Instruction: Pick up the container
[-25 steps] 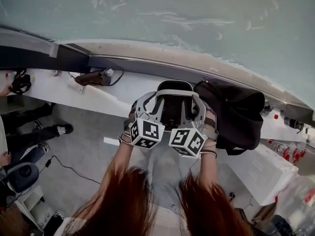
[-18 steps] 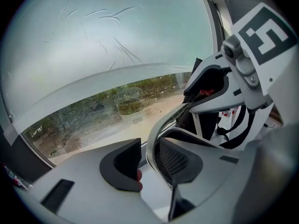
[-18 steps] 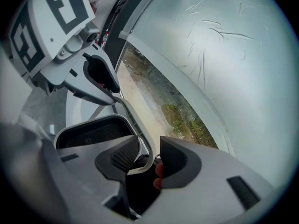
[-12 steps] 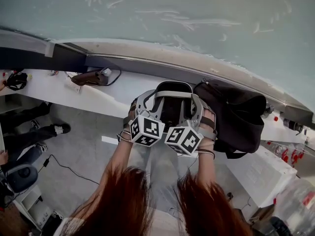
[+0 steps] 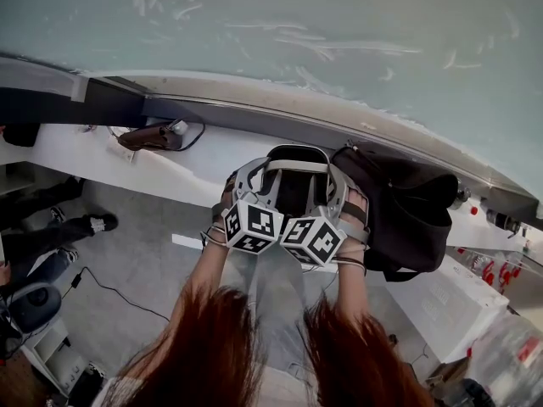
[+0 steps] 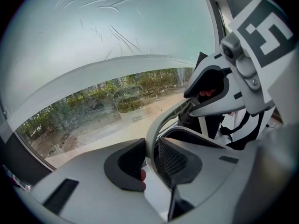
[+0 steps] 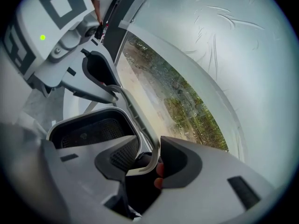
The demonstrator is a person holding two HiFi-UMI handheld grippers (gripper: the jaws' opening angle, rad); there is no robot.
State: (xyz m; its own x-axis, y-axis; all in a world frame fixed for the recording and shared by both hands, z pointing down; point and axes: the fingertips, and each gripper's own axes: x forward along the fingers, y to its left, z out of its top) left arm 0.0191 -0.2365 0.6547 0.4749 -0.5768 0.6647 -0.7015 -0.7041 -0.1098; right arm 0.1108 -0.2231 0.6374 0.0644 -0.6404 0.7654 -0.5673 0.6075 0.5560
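A container (image 5: 297,149), a black mesh basket with a pale rim and an arched pale handle (image 5: 293,164), is seen from above at the edge of a white desk (image 5: 102,155) under a broad window (image 5: 280,24). Two hand-held grippers are held side by side over it, angled downward, each on one end of the handle.

The left hand-held gripper (image 5: 265,172) is clamped on the handle. In its own view the pale band (image 6: 149,141) fills the narrow space between the two dark pads of the left hand-held gripper (image 6: 150,160), and the mesh wall of the container (image 6: 170,160) is seen just behind them.

The jaws of the right hand-held gripper (image 5: 327,176) have just been opening. In its own view the handle (image 7: 142,125) lies between the jaws of the right hand-held gripper (image 7: 149,160), against the outer pad, while a dark gap is left at the inner pad. The container's mesh hollow (image 7: 93,134) is seen just beyond that inner jaw.

A black bag (image 5: 407,202) is slumped on the desk just beside the right hand-held gripper, on its outer side. Well apart from the left hand-held gripper, on its outer side, a brown object (image 5: 148,136) with a cable (image 5: 197,136) lies on the desk.
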